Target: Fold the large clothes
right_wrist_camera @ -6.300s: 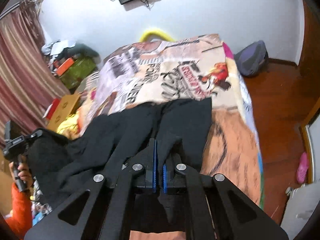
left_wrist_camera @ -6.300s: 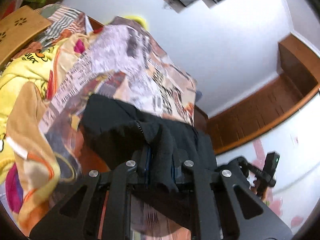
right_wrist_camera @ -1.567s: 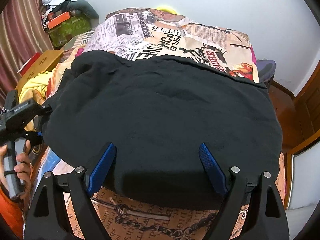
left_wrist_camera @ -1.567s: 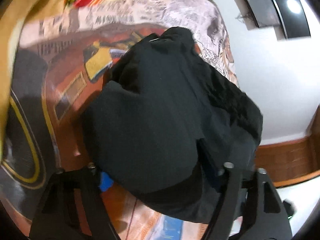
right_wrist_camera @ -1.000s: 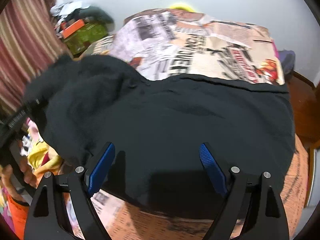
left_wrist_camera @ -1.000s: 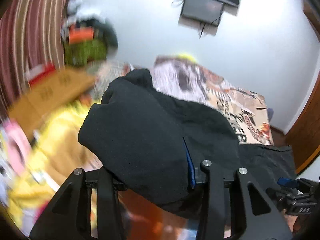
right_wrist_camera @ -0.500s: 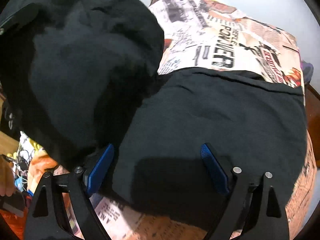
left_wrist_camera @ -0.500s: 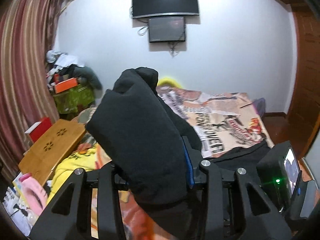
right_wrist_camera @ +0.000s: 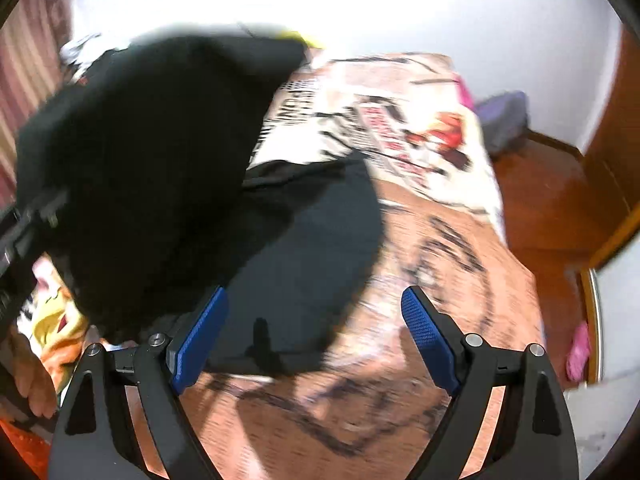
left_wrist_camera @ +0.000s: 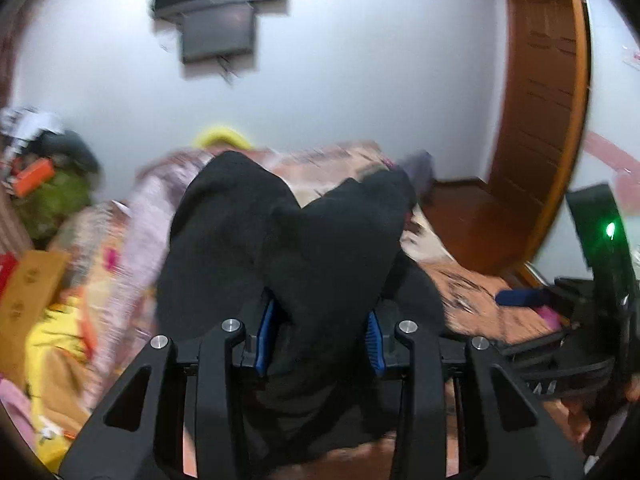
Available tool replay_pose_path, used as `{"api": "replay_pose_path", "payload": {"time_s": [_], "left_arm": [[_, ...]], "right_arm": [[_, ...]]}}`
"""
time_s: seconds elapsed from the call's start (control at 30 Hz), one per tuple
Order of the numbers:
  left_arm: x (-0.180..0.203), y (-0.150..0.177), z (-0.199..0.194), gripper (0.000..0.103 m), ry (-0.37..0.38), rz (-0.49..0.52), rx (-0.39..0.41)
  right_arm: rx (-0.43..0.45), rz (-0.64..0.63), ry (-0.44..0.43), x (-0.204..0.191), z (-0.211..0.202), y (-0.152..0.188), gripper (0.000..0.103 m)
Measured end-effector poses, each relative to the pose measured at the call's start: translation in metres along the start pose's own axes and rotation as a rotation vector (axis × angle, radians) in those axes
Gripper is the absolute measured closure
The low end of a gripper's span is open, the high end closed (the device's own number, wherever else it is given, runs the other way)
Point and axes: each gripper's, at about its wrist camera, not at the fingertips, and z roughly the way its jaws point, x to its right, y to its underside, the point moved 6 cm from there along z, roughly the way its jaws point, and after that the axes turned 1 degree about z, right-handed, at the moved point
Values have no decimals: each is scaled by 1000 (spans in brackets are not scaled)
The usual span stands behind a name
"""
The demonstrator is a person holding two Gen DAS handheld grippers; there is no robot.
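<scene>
A large black garment (left_wrist_camera: 304,248) is bunched up and lifted between the blue pads of my left gripper (left_wrist_camera: 320,336), which is closed on a thick fold of it. In the right wrist view the same black garment (right_wrist_camera: 152,152) hangs raised at the left, and its lower part (right_wrist_camera: 304,264) lies flat on the printed bedspread (right_wrist_camera: 440,280). My right gripper (right_wrist_camera: 316,344) is open and empty, just above the bed near the flat part's front edge. The left gripper's body shows at the far left of that view.
The bed (left_wrist_camera: 460,276) carries a newspaper-print cover. Yellow and orange clothes (left_wrist_camera: 60,320) pile at its left side. A wooden door (left_wrist_camera: 540,120) and wooden floor (right_wrist_camera: 552,200) lie to the right. A wall screen (left_wrist_camera: 220,4) hangs above the bed's far end.
My left gripper has swung the bunched black garment up and over toward the right. My right gripper has drawn back off the flat part and now stands open over the bedspread.
</scene>
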Motion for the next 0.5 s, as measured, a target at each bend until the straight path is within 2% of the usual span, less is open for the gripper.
{"api": "replay_pose_path", "payload": {"time_s": [0.13,0.2,0.3,0.37,0.47,0.5], "left_arm": [[23,15,25,60,80,10,-105],[29,24,38,45,135,-8,-156],[31,40,54,38,218,-42,-247],[35,46,53,36,215,-15,-257],[45,50,45,24,207,56,-267],[48,51,41,24,201,76,-267]], "right_arm": [[-2,76,12,27,-6,10,16],[-6,99,14,32,-9,14,16],[-13,126,10,40,-12,19,17],[-9,131,7,42,-17,21,17],[6,126,3,38,-32,24,17],[12,123,-2,36,-37,22,17]]}}
